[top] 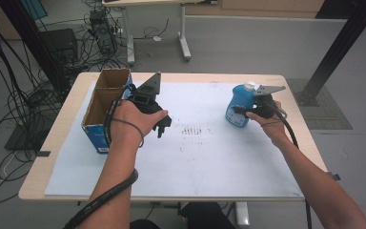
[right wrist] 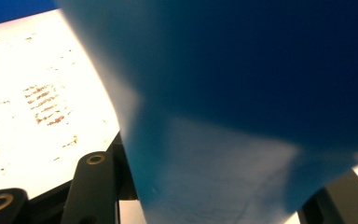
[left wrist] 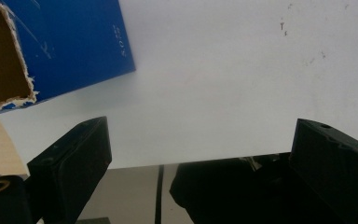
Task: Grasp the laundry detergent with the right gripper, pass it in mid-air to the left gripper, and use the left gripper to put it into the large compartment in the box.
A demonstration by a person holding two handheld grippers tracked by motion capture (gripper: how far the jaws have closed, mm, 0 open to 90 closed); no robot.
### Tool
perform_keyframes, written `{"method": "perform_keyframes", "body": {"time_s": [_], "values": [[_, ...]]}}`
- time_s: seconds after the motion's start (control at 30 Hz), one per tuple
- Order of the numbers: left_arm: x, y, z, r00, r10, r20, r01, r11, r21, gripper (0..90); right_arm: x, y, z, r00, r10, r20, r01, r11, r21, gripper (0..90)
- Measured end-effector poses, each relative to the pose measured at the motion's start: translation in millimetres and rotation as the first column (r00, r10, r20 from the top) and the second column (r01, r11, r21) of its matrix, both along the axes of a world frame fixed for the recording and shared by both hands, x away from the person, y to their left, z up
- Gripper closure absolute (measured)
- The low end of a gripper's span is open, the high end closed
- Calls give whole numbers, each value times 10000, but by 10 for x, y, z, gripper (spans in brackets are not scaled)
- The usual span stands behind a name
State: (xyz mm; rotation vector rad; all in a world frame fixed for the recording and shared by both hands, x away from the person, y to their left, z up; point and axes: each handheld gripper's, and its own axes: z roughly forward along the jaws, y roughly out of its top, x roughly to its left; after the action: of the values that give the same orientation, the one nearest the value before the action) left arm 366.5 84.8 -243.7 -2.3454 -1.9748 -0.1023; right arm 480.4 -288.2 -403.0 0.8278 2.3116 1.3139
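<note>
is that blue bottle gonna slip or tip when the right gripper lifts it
The blue bottle looks like smooth rounded plastic, so it may twist or slip between the jaws of the right gripper. It stands taller than it is wide, so a sideways nudge could probably tip it. How full, and so how heavy, can't be told.

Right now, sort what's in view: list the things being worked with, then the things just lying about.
In use:
- blue bottle, between the jaws of the right gripper
- open cardboard box, beside the left gripper, whose jaws are apart with nothing between them
- white sheet on the table

Lying about:
- cables and black boxes on the floor
- second table behind
</note>
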Motion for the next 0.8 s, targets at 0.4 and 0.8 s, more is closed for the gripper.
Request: {"method": "perform_keyframes", "body": {"time_s": [0.4,0.8], "values": [[79,8,120,9972,-746,112,748,9970,-191,59,9,109,95,9999,-1,-117,-3,9993,-385,443],[129,155,442,9800,-1965,310,1973,9800,-260,55,-66,269,522,9948,478,-902,-497,9986,-185,444]]}}
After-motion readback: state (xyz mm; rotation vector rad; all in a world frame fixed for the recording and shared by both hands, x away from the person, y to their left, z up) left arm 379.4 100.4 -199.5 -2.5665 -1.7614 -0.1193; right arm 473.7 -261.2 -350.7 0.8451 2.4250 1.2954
